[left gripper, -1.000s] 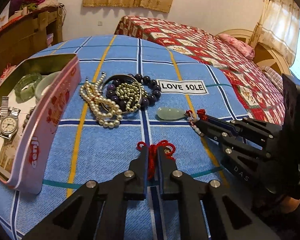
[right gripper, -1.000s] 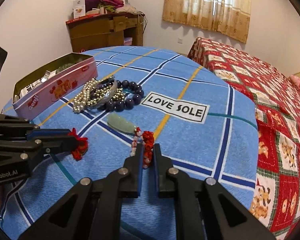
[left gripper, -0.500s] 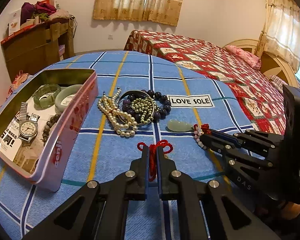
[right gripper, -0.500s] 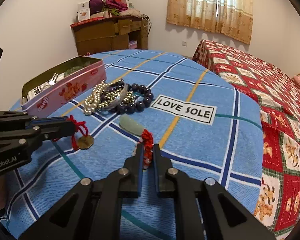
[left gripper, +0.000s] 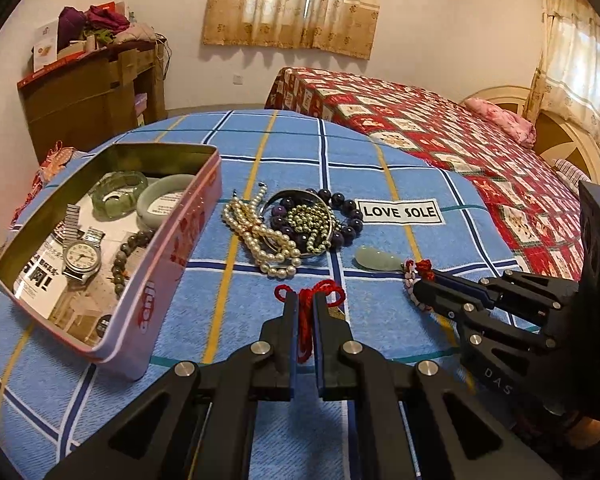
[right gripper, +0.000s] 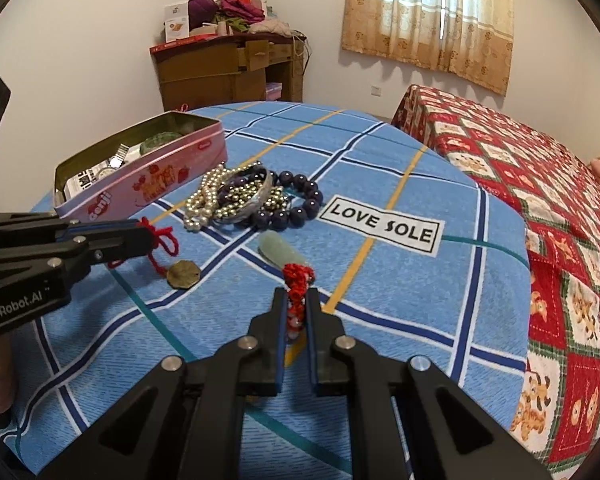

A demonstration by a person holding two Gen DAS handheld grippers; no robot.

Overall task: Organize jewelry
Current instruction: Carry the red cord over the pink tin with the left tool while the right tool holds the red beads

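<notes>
Soft window daylight, fisheye-warped edges

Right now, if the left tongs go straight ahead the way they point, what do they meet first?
Probably the heap of pearl strands, just past the red cord the left tongs hold. Depth is uncertain; they might pass above it.

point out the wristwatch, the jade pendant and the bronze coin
wristwatch (left gripper: 81, 257), left wrist view, on its white dial
jade pendant (left gripper: 374, 259), left wrist view, mid body
bronze coin (right gripper: 183, 274), right wrist view, centre of its face
</notes>
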